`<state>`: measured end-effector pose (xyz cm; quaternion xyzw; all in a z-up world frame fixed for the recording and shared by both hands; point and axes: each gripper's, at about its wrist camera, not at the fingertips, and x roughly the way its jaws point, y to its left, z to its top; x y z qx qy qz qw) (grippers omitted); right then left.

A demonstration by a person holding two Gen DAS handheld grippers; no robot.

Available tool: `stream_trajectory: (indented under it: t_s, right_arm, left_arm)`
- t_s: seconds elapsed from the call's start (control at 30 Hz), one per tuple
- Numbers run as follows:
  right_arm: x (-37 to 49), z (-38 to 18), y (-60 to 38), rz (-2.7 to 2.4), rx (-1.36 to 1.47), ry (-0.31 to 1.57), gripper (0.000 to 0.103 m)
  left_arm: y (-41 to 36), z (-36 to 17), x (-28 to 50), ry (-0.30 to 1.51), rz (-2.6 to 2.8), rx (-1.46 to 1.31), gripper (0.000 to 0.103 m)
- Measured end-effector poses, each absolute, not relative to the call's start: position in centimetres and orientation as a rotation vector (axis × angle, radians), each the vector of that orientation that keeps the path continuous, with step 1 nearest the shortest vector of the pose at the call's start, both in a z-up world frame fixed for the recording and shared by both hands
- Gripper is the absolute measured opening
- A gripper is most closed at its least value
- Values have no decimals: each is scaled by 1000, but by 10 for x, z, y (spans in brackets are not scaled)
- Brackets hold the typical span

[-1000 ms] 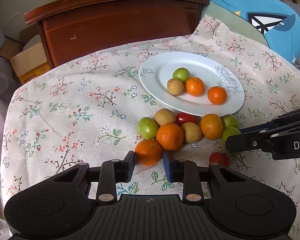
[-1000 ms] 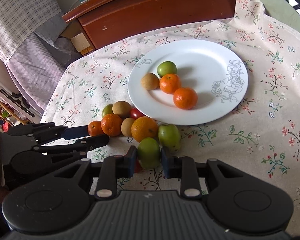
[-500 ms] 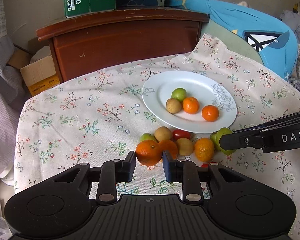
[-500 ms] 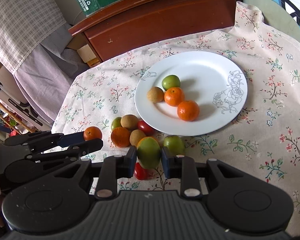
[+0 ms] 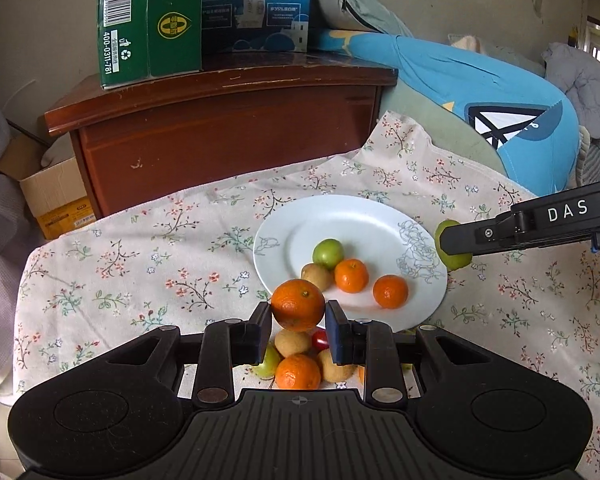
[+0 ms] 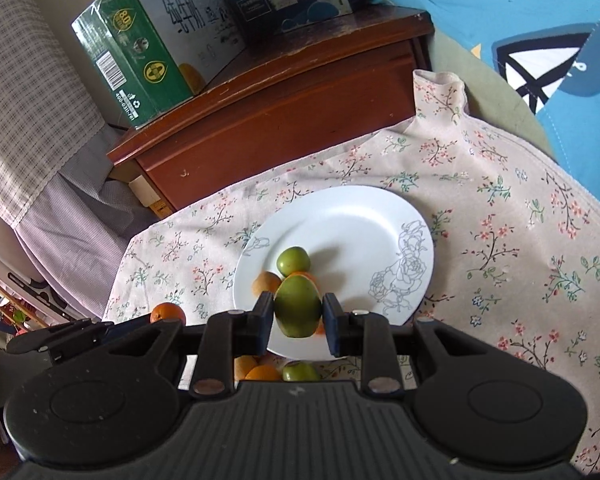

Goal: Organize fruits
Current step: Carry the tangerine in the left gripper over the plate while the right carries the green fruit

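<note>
My left gripper (image 5: 298,322) is shut on an orange (image 5: 297,304) and holds it in the air near the front left rim of the white plate (image 5: 364,224). On the plate lie a green fruit (image 5: 328,253), a brown fruit (image 5: 317,276) and two small oranges (image 5: 390,291). My right gripper (image 6: 297,318) is shut on a green fruit (image 6: 297,306) above the plate (image 6: 364,220); from the left wrist view it (image 5: 444,240) reaches in from the right with that fruit (image 5: 452,258). Loose fruits (image 5: 298,372) stay on the cloth below my left gripper.
A floral cloth (image 5: 140,272) covers the table. Behind it stands a brown wooden cabinet (image 5: 228,120) with a green carton (image 5: 148,20) and a blue box (image 5: 256,4) on top. A blue cushion (image 5: 480,92) lies at the back right, a cardboard box (image 5: 56,196) at the left.
Both grippers have risen off the cloth with their fruits, the left with the orange and the right with the green fruit, and moved toward the plate. The fruit pile now lies below them.
</note>
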<state>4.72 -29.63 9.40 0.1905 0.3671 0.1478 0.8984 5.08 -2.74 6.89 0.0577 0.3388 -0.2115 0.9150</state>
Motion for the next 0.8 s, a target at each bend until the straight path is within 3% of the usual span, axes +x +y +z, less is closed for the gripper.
stream_trajectory:
  t_s: [0.8]
  right_arm:
    - [97,52,-289,172,360,841,27]
  left_arm:
    - [-52,42,126,743,-401,89,27]
